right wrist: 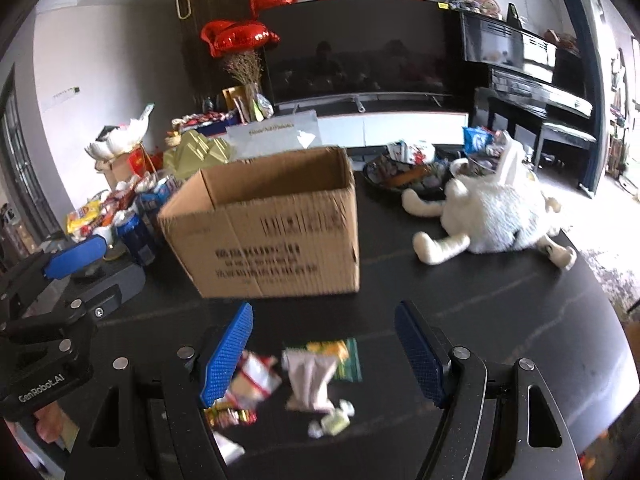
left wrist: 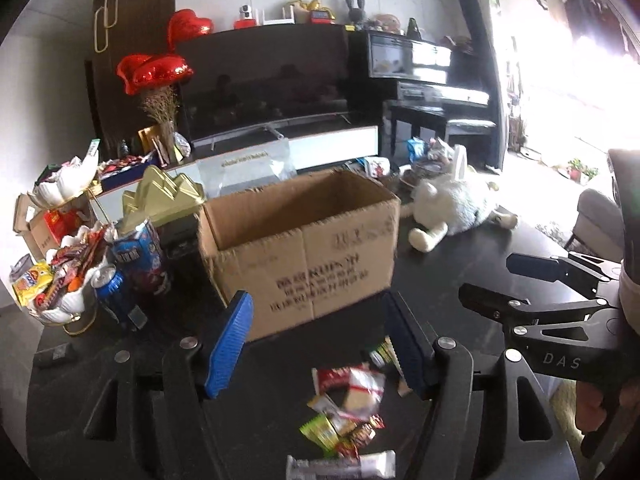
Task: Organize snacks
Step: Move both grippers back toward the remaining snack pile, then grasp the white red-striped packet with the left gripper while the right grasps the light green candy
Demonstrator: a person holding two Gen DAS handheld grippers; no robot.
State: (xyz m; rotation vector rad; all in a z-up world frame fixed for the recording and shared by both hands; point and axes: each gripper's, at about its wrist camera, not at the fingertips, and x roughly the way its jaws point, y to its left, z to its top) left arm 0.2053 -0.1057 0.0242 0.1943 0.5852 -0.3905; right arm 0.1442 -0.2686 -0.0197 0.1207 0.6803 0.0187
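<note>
standing open-topped on the dark table (right wrist: 500,312), cardboard box (right wrist: 276,236) interior unseen; both grippers (left wrist: 320,344) (right wrist: 324,356) spread wide over loose snack packets (right wrist: 304,380), gripping nothing

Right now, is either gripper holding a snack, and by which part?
Nothing is held. The left gripper and right gripper both stand open and empty above the loose snack packets on the black table, in front of the cardboard box.

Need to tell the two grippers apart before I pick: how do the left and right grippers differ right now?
The left gripper hovers over a red-and-white packet; the right gripper hovers over a pale crumpled wrapper. The left sits nearer the blue can, the right nearer the plush toy. Both stand open, hold nothing, and face the cardboard box.
</note>
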